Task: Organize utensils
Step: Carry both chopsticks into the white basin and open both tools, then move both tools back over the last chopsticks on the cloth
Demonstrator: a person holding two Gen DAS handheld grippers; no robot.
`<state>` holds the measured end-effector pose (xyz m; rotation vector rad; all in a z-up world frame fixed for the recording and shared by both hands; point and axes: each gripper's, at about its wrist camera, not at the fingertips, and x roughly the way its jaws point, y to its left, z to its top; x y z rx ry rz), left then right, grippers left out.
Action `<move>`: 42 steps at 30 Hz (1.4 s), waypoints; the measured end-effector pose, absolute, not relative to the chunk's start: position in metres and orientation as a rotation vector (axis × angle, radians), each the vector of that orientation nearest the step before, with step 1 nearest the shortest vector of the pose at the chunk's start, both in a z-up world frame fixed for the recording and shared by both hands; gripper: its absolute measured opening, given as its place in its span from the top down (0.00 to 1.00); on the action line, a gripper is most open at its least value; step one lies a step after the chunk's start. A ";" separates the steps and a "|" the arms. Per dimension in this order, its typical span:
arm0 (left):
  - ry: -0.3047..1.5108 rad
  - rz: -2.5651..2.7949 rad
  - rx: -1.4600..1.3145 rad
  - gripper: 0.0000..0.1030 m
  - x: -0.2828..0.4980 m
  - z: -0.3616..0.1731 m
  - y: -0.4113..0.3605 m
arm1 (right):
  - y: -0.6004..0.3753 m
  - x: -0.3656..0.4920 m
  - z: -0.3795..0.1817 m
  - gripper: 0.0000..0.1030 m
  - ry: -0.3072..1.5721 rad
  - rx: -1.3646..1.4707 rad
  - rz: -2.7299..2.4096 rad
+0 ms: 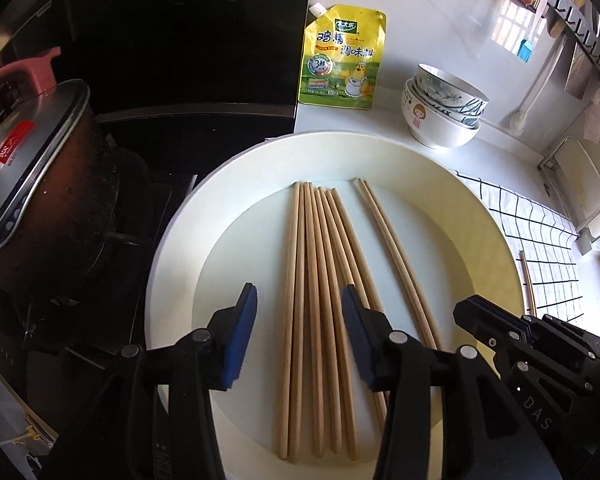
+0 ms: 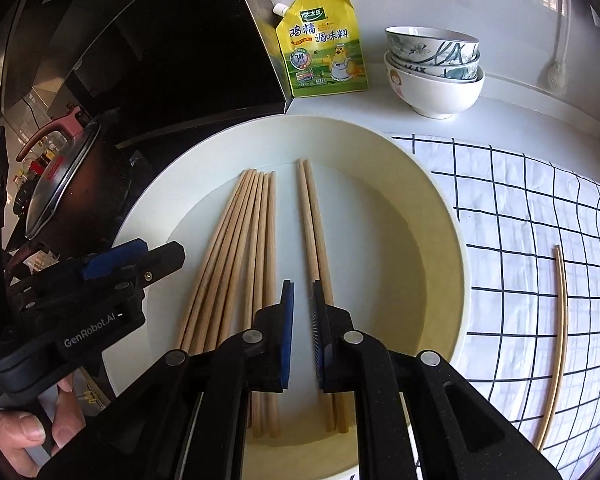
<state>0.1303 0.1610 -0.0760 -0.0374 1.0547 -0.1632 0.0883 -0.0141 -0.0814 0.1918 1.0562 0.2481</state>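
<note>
A large white plate (image 1: 180, 248) (image 2: 440, 208) holds several wooden chopsticks in a bundle (image 1: 316, 280) (image 2: 240, 248) and a separate pair (image 1: 396, 256) (image 2: 314, 232) to its right. My left gripper (image 1: 298, 300) is open above the bundle, empty. My right gripper (image 2: 302, 292) hovers over the plate between bundle and pair, jaws narrowly apart with nothing between them; it also shows in the left wrist view (image 1: 496, 320). The left gripper shows at the left of the right wrist view (image 2: 132, 260). Another chopstick pair (image 2: 558, 332) (image 1: 526, 280) lies on the checked cloth (image 2: 520, 240).
A yellow seasoning pouch (image 1: 344, 60) (image 2: 324, 52) and stacked bowls (image 1: 444, 112) (image 2: 434, 68) stand behind the plate. A lidded pot (image 1: 36, 184) (image 2: 64, 188) sits on the black stove at left. A wall rack (image 1: 572, 20) hangs at the right.
</note>
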 end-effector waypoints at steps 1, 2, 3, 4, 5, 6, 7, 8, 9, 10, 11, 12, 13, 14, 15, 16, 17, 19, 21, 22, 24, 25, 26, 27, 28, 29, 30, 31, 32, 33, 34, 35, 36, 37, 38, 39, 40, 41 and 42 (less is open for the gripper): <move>1.052 -0.163 -0.039 0.57 0.128 -0.075 0.162 | -0.014 0.087 -0.080 0.91 1.054 0.190 0.249; 1.052 -0.164 -0.038 0.57 0.126 -0.074 0.162 | -0.014 0.085 -0.079 0.91 1.051 0.189 0.251; 1.051 -0.162 -0.038 0.57 0.125 -0.073 0.163 | -0.014 0.083 -0.077 0.91 1.047 0.186 0.251; 1.048 -0.160 -0.037 0.56 0.123 -0.072 0.163 | -0.014 0.081 -0.076 0.91 1.044 0.184 0.252; 1.045 -0.160 -0.036 0.54 0.121 -0.070 0.163 | -0.014 0.080 -0.074 0.91 1.041 0.181 0.251; 1.042 -0.161 -0.035 0.53 0.119 -0.068 0.163 | -0.015 0.078 -0.072 0.90 1.038 0.179 0.249; 1.039 -0.162 -0.034 0.53 0.117 -0.067 0.162 | -0.015 0.076 -0.070 0.89 1.035 0.180 0.247; 1.035 -0.163 -0.032 0.52 0.114 -0.065 0.162 | -0.017 0.074 -0.069 0.89 1.033 0.183 0.247; 1.030 -0.163 -0.030 0.51 0.112 -0.063 0.161 | -0.017 0.073 -0.067 0.89 1.031 0.183 0.247; 1.027 -0.164 -0.029 0.51 0.110 -0.061 0.161 | -0.018 0.071 -0.066 0.89 1.027 0.182 0.245; 1.023 -0.165 -0.030 0.50 0.107 -0.059 0.161 | -0.019 0.069 -0.064 0.88 1.024 0.181 0.244; 1.019 -0.166 -0.029 0.49 0.105 -0.058 0.160 | -0.020 0.067 -0.062 0.87 1.022 0.182 0.244; 1.016 -0.167 -0.028 0.49 0.103 -0.056 0.159 | -0.022 0.065 -0.061 0.87 1.019 0.184 0.243; 1.013 -0.168 -0.028 0.49 0.100 -0.055 0.158 | -0.023 0.063 -0.059 0.86 1.016 0.184 0.242; 1.012 -0.170 -0.029 0.49 0.098 -0.054 0.156 | -0.024 0.061 -0.057 0.86 1.013 0.183 0.241; 1.011 -0.172 -0.029 0.49 0.097 -0.053 0.155 | -0.025 0.059 -0.056 0.85 1.010 0.183 0.240; 1.012 -0.174 -0.030 0.49 0.095 -0.052 0.153 | -0.027 0.057 -0.054 0.84 1.007 0.184 0.239; 1.011 -0.179 -0.028 0.49 0.092 -0.050 0.149 | -0.032 0.051 -0.051 0.83 1.002 0.184 0.238; 1.007 -0.185 -0.023 0.47 0.088 -0.048 0.144 | -0.038 0.046 -0.049 0.81 0.997 0.185 0.236; 1.002 -0.188 -0.020 0.46 0.086 -0.046 0.140 | -0.042 0.043 -0.048 0.81 0.994 0.184 0.233; 0.997 -0.195 -0.019 0.44 0.083 -0.044 0.134 | -0.051 0.038 -0.046 0.79 0.989 0.190 0.224; 0.996 -0.200 -0.019 0.44 0.081 -0.043 0.129 | -0.056 0.035 -0.046 0.79 0.988 0.194 0.221; 0.996 -0.205 -0.019 0.44 0.080 -0.042 0.124 | -0.062 0.033 -0.045 0.78 0.986 0.197 0.215; 0.997 -0.211 -0.016 0.44 0.079 -0.042 0.119 | -0.069 0.030 -0.045 0.76 0.984 0.199 0.206; 0.996 -0.216 -0.013 0.44 0.076 -0.041 0.114 | -0.075 0.027 -0.045 0.75 0.982 0.200 0.196; 0.996 -0.222 -0.009 0.44 0.075 -0.040 0.109 | -0.082 0.025 -0.046 0.73 0.982 0.203 0.189; 0.996 -0.228 -0.005 0.44 0.073 -0.039 0.102 | -0.090 0.022 -0.046 0.73 0.983 0.208 0.179; 0.995 -0.234 -0.003 0.44 0.072 -0.038 0.097 | -0.097 0.020 -0.046 0.73 0.983 0.215 0.170; 0.993 -0.240 -0.002 0.44 0.070 -0.038 0.092 | -0.104 0.017 -0.046 0.73 0.982 0.221 0.160; 0.992 -0.248 -0.001 0.44 0.068 -0.037 0.085 | -0.113 0.014 -0.046 0.72 0.981 0.225 0.149; 0.991 -0.253 0.000 0.43 0.066 -0.037 0.080 | -0.122 0.011 -0.046 0.70 0.980 0.229 0.137; 0.990 -0.259 0.002 0.42 0.064 -0.036 0.074 | -0.130 0.009 -0.046 0.68 0.978 0.233 0.126; 0.989 -0.267 0.004 0.41 0.062 -0.036 0.067 | -0.139 0.006 -0.047 0.66 0.976 0.236 0.113; 0.988 -0.274 0.006 0.41 0.060 -0.036 0.061 | -0.148 0.003 -0.047 0.65 0.974 0.239 0.100; 0.987 -0.281 0.009 0.40 0.058 -0.036 0.055 | -0.156 0.000 -0.048 0.64 0.972 0.240 0.088; 0.987 -0.290 0.012 0.40 0.055 -0.036 0.046 | -0.166 -0.003 -0.049 0.64 0.971 0.243 0.076; 0.987 -0.294 0.016 0.40 0.054 -0.036 0.040 | -0.175 -0.006 -0.050 0.64 0.970 0.244 0.064; 0.988 -0.299 0.019 0.39 0.052 -0.036 0.033 | -0.184 -0.010 -0.052 0.62 0.968 0.246 0.048; 0.988 -0.306 0.020 0.37 0.051 -0.036 0.028 | -0.193 -0.013 -0.054 0.61 0.968 0.248 0.035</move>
